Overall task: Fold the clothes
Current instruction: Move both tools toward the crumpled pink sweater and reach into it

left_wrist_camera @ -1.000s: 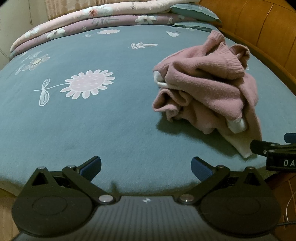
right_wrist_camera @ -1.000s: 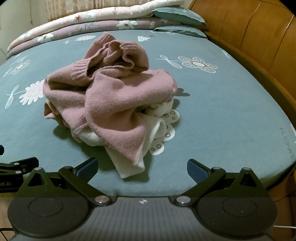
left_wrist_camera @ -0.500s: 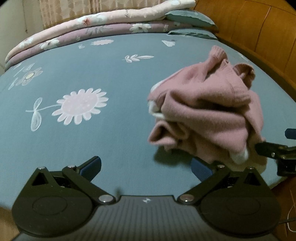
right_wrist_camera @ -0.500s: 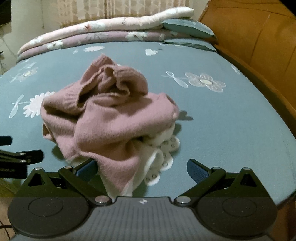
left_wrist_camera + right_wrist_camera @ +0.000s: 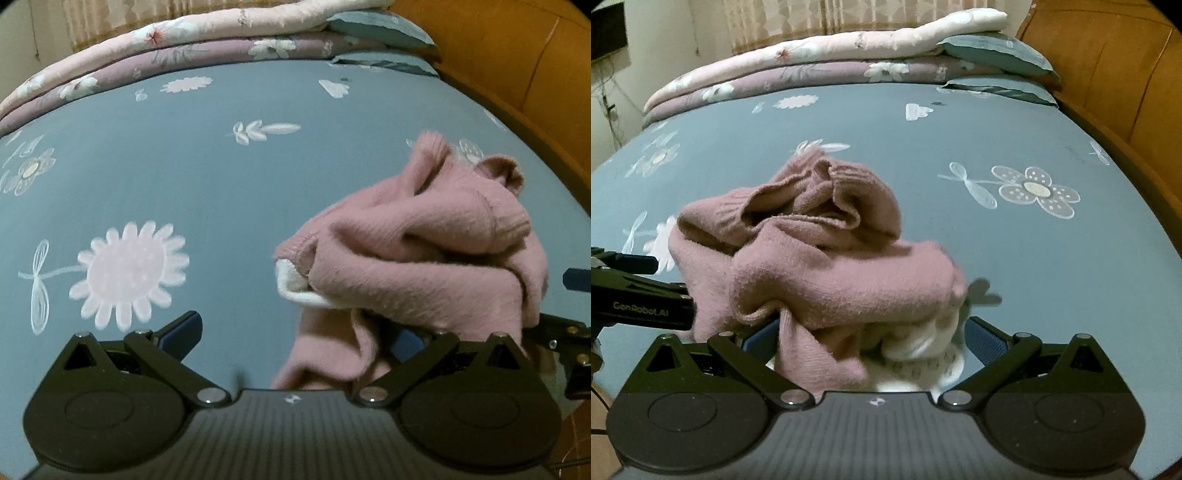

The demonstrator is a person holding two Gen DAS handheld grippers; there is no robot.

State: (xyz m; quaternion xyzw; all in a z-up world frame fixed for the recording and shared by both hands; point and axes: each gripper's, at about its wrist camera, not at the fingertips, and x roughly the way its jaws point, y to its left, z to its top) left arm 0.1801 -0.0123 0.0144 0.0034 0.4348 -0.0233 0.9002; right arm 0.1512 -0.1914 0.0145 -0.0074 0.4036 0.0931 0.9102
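A crumpled pink knit sweater (image 5: 417,254) with a white inner garment (image 5: 295,288) lies in a heap on the blue flowered bedsheet (image 5: 221,177). My left gripper (image 5: 295,332) is open; the sweater's lower left edge hangs between its fingers and covers part of the right finger. In the right wrist view the same sweater (image 5: 827,273) fills the space between the open fingers of my right gripper (image 5: 868,336), with white cloth (image 5: 916,350) at its right side. The left gripper's body (image 5: 639,302) shows at that view's left edge, against the heap.
Folded quilts (image 5: 827,59) and teal pillows (image 5: 997,55) are stacked at the bed's far end. A wooden headboard (image 5: 1108,74) runs along the right side. Open sheet lies left of the heap (image 5: 129,184) and to its right (image 5: 1052,240).
Both grippers have moved forward onto the heap; the sweater, earlier ahead of the fingers, now lies between them. Both stay open.
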